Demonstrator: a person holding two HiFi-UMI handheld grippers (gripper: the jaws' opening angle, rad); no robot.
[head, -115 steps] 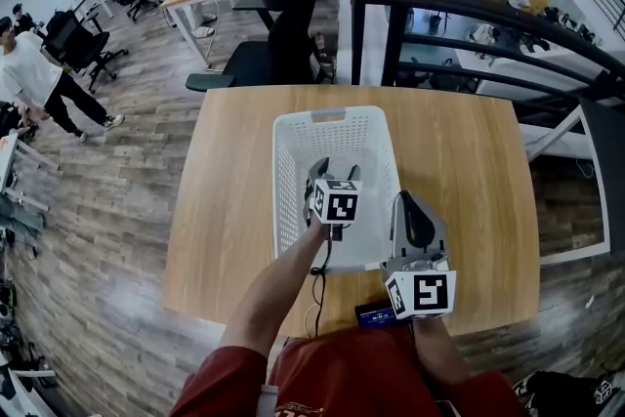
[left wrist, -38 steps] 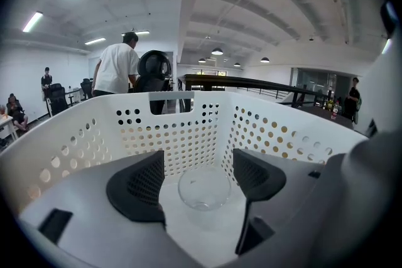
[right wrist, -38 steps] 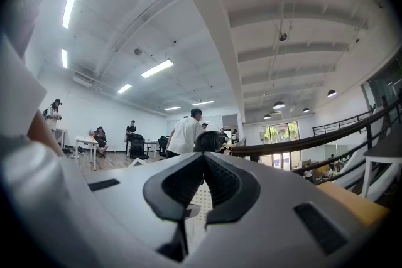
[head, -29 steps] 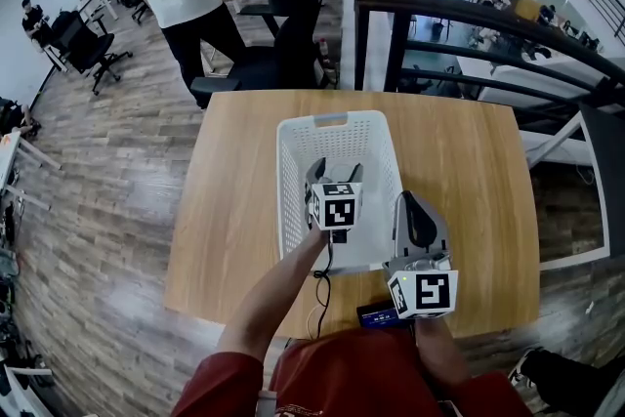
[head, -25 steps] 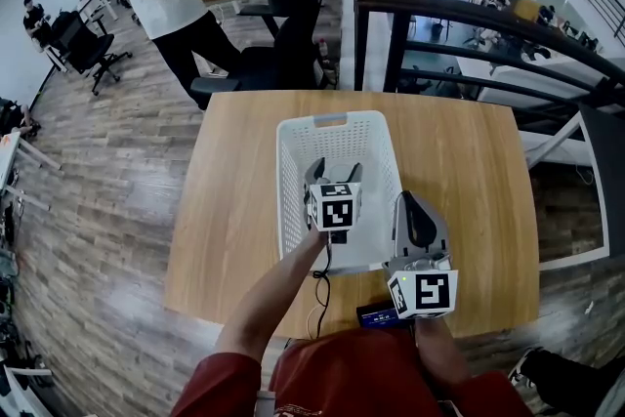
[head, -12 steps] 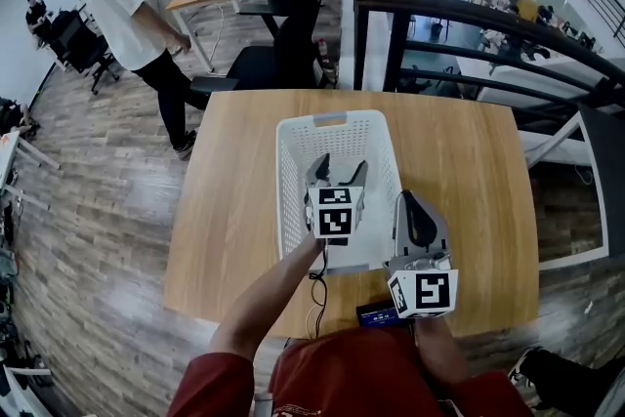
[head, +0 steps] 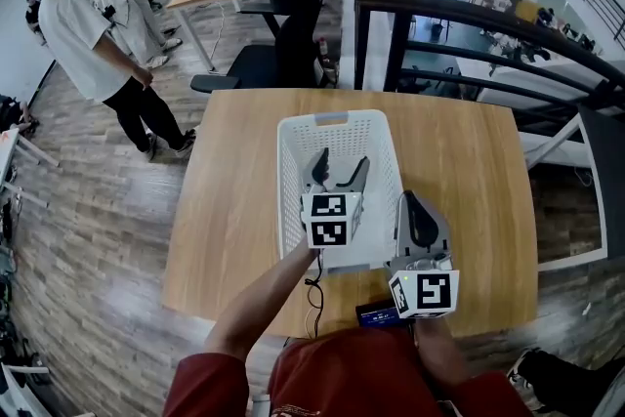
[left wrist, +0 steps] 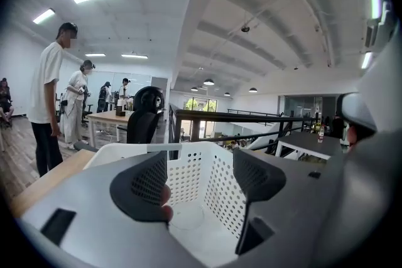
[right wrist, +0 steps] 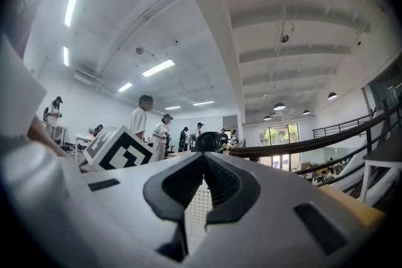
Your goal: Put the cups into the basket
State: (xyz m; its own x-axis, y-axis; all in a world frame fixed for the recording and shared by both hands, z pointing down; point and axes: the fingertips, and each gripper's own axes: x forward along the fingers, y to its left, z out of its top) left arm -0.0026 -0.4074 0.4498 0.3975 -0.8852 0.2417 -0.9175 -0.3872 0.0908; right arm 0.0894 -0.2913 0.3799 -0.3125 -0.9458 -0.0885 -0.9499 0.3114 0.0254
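Note:
A white perforated basket point(head: 289, 173) stands in the middle of the wooden table point(head: 459, 161). My left gripper point(head: 339, 171) hangs over the basket's inside with its jaws open and nothing between them. In the left gripper view point(left wrist: 200, 182) the basket point(left wrist: 217, 176) fills the lower half, and a clear cup point(left wrist: 186, 216) rests on its floor. In the head view that gripper hides the cup. My right gripper point(head: 412, 205) rests by the basket's right wall, shut and empty. The right gripper point(right wrist: 203, 163) view shows the pads pressed together.
A small dark device point(head: 376, 314) and a black cable point(head: 314, 290) lie at the table's near edge. A black office chair point(head: 283, 24) stands behind the far edge. Two people point(head: 93, 54) stand on the floor to the left. A dark railing point(head: 488, 15) runs along the right.
My left gripper has drawn back a little toward me above the basket, and its jaws stand wider apart. The right gripper has not moved. People in the background have walked about.

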